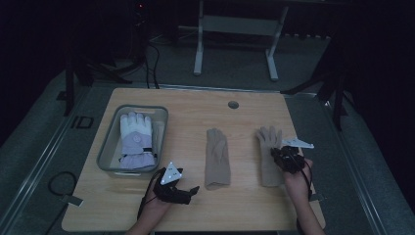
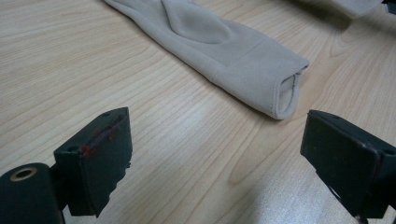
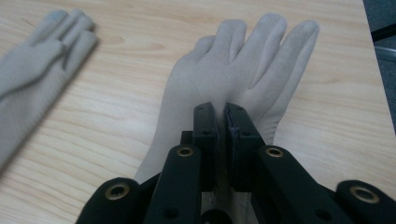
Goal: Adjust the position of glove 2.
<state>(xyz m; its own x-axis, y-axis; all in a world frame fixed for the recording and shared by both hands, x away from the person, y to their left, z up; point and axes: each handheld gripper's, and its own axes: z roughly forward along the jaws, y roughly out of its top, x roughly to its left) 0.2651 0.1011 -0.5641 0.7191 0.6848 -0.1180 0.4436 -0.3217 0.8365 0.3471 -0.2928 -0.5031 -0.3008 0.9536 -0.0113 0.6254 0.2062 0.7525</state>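
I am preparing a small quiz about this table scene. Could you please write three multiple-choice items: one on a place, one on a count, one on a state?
1. Where does the white and lilac glove lie?
A. In the grey bin at the table's left
B. On the bare wood at the table's middle
C. On the floor

2. How many beige gloves lie on the wooden table?
A. One
B. Two
C. Four

3. How do the jaws of the right gripper stand?
A. Wide apart above the glove
B. Pressed together, pinching the fabric of the right beige glove
C. Shut on the bin's rim

Key:
1 A, as the high view shows it inside the bin.
2 B, the middle beige glove and the right one.
3 B, as the right gripper view shows the jaws closed with fabric between them.
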